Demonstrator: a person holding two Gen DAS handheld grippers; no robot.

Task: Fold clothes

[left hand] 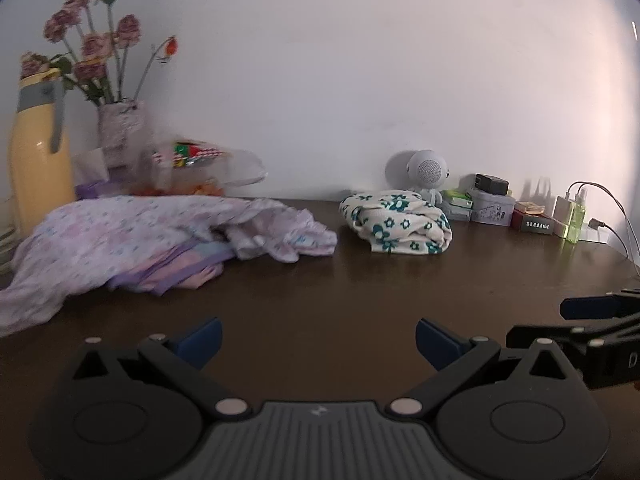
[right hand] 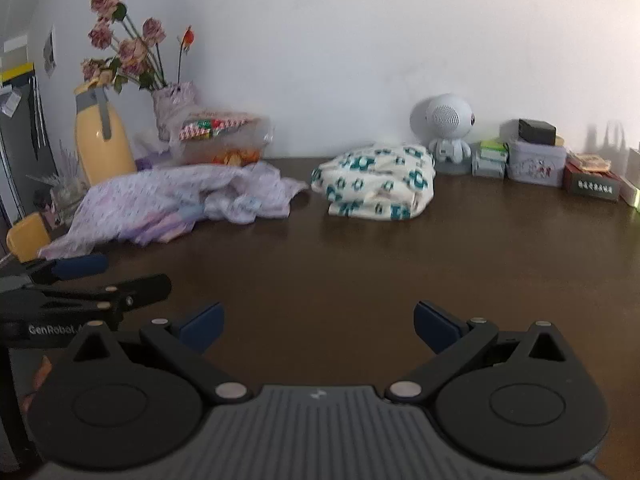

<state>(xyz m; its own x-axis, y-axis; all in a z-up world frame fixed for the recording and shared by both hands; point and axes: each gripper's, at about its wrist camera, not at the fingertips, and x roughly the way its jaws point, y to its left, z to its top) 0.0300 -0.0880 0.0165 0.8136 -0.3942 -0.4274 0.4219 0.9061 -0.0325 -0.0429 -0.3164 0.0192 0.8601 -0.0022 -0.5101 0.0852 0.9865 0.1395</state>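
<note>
**Above the dark table, both grippers spread wide and empty**

Over the bare front of the dark wooden table (left hand: 360,292), the left gripper (left hand: 319,336) hovers with its blue-padded fingers spread wide apart, nothing between them. The right gripper (right hand: 317,322) is beside it in the same pose, its jaws likewise wide and empty. Each shows at the edge of the other's view, side on.

The clothes lie toward the back of the table, well apart from both grippers. On the left, a loose pale purple floral garment (left hand: 132,236) sprawls unfolded, draped partly over some pink and purple striped cloth (left hand: 180,268). To its right, apart from it, sits a folded cream bundle with teal flowers (left hand: 396,222).

Along the wall stand a yellow thermos (left hand: 38,160), a vase of dried roses (left hand: 116,128), a small white robot-shaped speaker (left hand: 426,174) just behind the folded bundle, and a row of small boxes (left hand: 492,206) further right.
</note>
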